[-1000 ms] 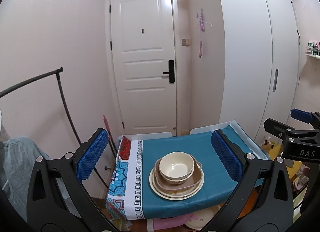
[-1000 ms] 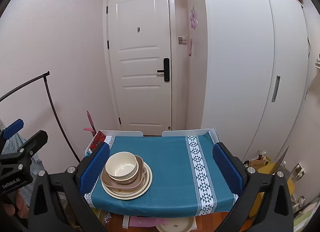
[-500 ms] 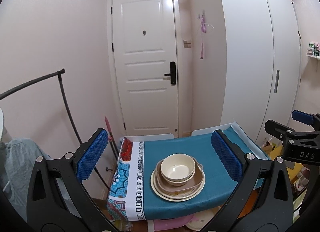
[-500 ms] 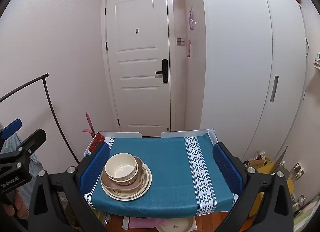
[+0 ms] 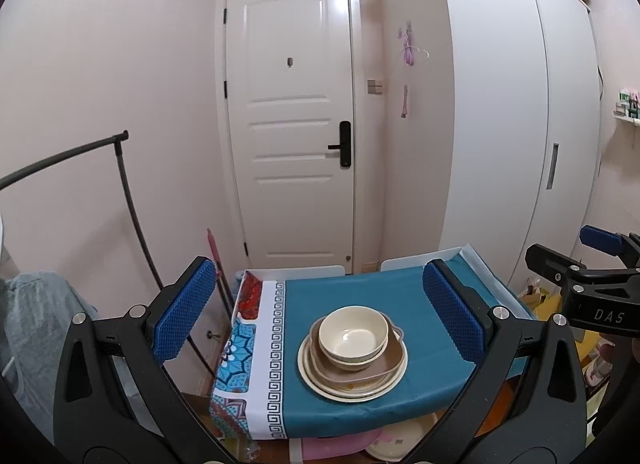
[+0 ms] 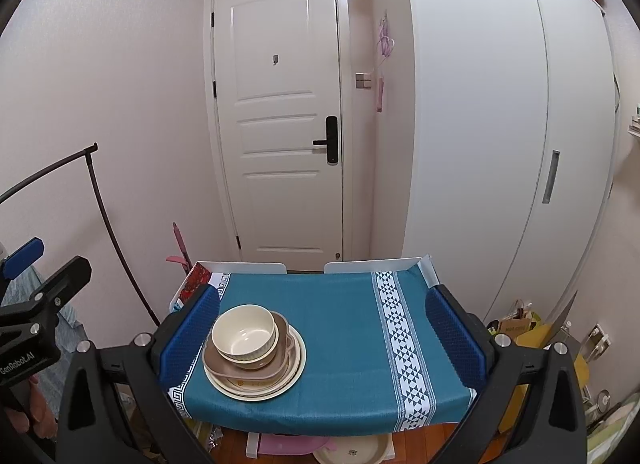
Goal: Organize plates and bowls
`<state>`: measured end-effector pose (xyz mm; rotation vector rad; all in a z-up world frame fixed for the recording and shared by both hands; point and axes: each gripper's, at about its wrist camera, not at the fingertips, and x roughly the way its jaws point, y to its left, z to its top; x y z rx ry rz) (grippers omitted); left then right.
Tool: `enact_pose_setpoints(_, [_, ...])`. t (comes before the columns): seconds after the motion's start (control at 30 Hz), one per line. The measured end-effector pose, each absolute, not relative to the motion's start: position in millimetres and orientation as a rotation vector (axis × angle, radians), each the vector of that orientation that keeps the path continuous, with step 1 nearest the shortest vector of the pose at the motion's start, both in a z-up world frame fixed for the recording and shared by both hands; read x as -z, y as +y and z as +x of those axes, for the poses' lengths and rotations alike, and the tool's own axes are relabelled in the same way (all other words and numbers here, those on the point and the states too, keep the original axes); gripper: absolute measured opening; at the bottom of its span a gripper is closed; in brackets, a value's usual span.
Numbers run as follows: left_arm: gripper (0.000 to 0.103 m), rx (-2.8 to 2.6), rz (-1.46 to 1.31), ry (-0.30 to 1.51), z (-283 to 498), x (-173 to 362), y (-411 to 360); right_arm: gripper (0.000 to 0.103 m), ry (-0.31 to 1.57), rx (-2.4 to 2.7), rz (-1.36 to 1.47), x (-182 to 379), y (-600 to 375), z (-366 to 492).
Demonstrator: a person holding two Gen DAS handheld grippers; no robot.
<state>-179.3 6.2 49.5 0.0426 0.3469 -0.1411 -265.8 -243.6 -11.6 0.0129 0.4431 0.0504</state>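
blue-padded jaws of the left gripper and right gripper stand wide apart, holding nothing. ahead of both, on the teal cloth, a cream bowl sits in a brown dish on cream plates, left of the right gripper's centre. beyond stands a white door.

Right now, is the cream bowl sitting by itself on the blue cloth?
No, the cream bowl sits on top of a stack of plates.
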Motion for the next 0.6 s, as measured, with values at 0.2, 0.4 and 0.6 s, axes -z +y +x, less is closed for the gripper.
enact_pose_setpoints(0.2, [0.103,0.139,0.043,0.337,-177,-50,7,0.102,0.443,-0.048,0.015,11,-243,-262])
enact_pose_setpoints(0.4, [0.103,0.116,0.053,0.327,-172,-41,6,0.102,0.453,-0.049,0.018,16,-240,-253])
enact_pose_setpoints(0.6, [0.103,0.11,0.072,0.351,-152,-28,6,0.102,0.485,-0.041,0.024,29,-236,-237])
